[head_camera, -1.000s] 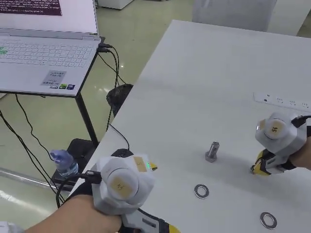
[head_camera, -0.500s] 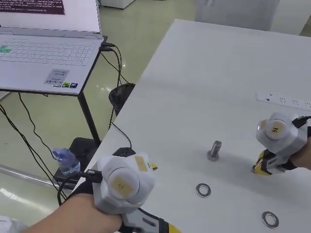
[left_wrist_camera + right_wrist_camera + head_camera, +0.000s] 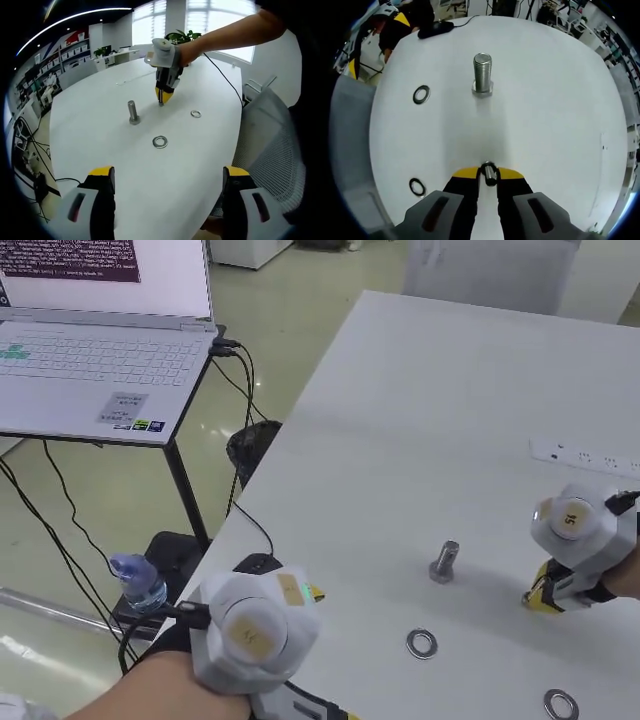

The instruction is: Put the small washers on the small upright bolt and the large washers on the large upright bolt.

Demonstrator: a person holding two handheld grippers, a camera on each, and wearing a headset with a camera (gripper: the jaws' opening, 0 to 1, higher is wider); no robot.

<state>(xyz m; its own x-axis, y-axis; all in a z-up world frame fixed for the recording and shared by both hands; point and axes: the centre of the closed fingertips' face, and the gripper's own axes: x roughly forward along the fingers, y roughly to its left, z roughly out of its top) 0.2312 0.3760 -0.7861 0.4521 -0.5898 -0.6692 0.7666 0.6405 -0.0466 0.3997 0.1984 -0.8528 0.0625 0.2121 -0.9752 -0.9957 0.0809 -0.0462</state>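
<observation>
Right hand-held gripper pinching small metal piece per its own view, left hand-held gripper apart

Two washers, one large upright bolt, one small bolt.

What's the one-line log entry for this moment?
left gripper: open | right gripper: shut on small bolt | large bolt: upright, bare | two washers: flat on table
</observation>
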